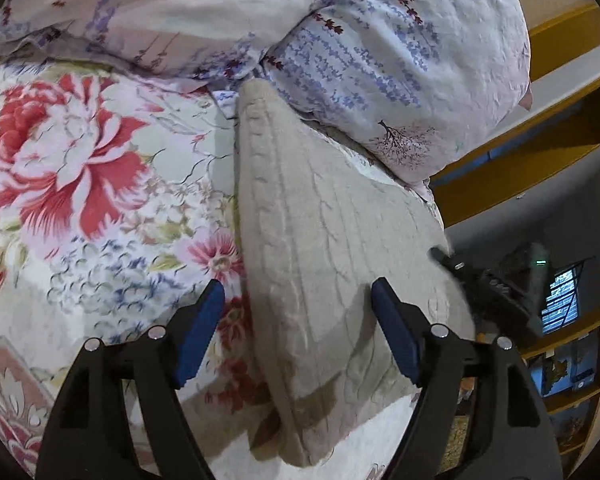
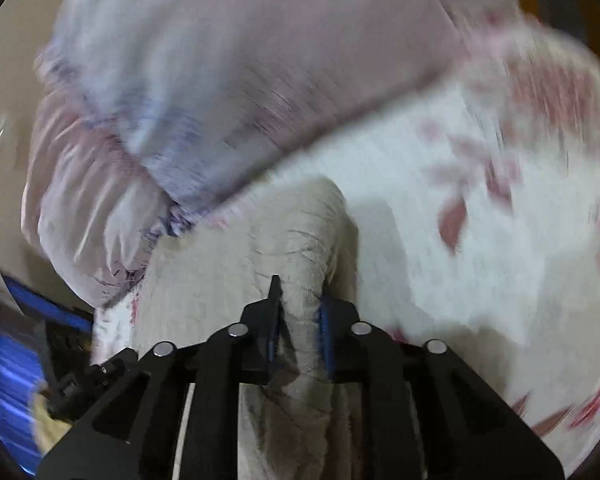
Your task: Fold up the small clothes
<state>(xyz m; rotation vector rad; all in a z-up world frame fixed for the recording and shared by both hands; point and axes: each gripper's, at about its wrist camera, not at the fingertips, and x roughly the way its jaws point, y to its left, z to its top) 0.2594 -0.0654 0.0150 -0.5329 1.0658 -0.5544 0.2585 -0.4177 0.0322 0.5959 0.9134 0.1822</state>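
A beige cable-knit garment (image 1: 320,240) lies on the floral bedsheet (image 1: 80,180), stretched from near the pillows toward me, one side lifted. My left gripper (image 1: 298,300) is open, its blue pads on either side of the garment's near end, not closed on it. In the blurred right wrist view my right gripper (image 2: 300,300) is shut on a bunched fold of the same beige garment (image 2: 260,240) and holds it above the sheet. The other gripper's dark body shows at the garment's right edge in the left wrist view (image 1: 480,280).
Two lavender-print pillows (image 1: 400,60) lie at the back of the bed, also in the right wrist view (image 2: 180,100). A yellow wooden bed frame and shelves (image 1: 560,140) stand to the right, past the bed's edge.
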